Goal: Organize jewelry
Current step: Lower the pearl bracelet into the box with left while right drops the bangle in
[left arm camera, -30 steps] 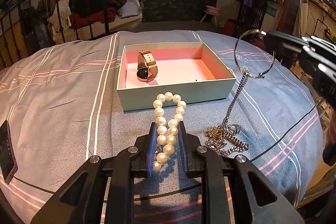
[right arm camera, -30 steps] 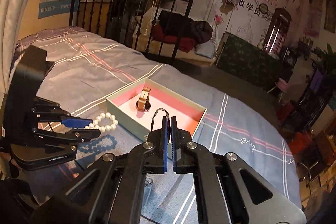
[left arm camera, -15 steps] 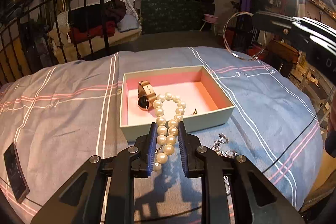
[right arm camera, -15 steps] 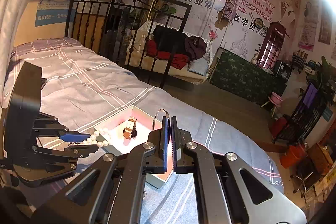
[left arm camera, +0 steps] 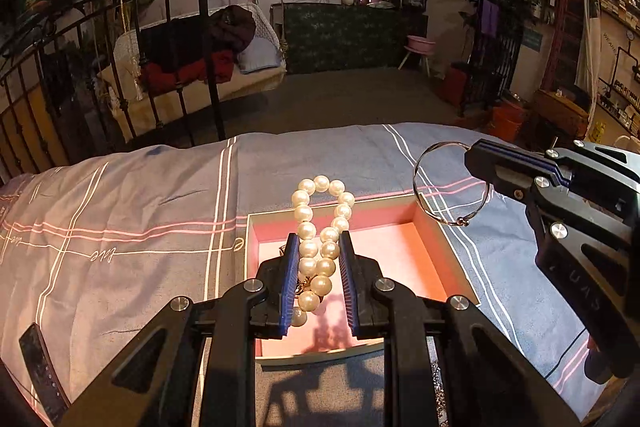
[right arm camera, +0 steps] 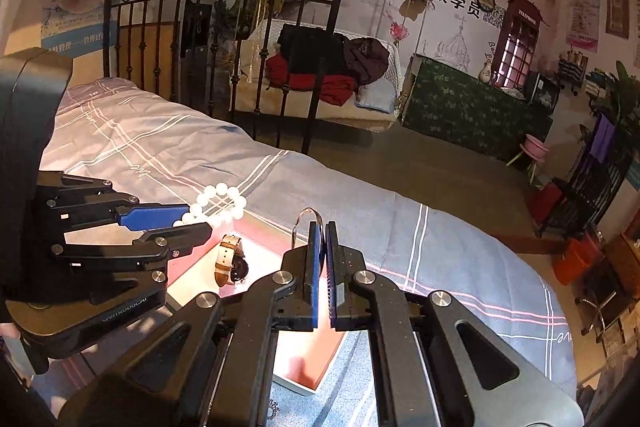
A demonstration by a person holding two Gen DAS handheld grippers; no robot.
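The left gripper (left arm camera: 319,251) is pinching the pearl bracelet (left arm camera: 320,227) between its 2 blue pads, jaws narrowed onto the strand, with the loop of pearls sticking out past the fingertips toward 12 o'clock. It is hanging over the pink-lined box (left arm camera: 436,259), which is sitting on the striped bedspread (left arm camera: 120,227); the far wall of the box is lying just behind the pearls.

At 2 o'clock in the left wrist view, the right gripper (left arm camera: 474,159) is clamping the thin silver bangle (left arm camera: 452,183) by its upper edge, and the ring is dangling off the fingertips over the box's far right corner. In the right wrist view, that gripper (right arm camera: 323,227) is showing its jaws nearly pressed together, with only a sliver of the bangle (right arm camera: 304,217) peeking out at 11 o'clock from the tips.

Inside the box (right arm camera: 256,227), at 10 o'clock from the right fingertips, a watch (right arm camera: 232,263) with a tan strap is lying on the pink floor. The left gripper (right arm camera: 192,217) is reaching in from 9 o'clock, its pearls (right arm camera: 218,203) hovering above the box's far corner.

A dark phone (left arm camera: 40,367) is lying on the bedspread at 8 o'clock in the left wrist view.
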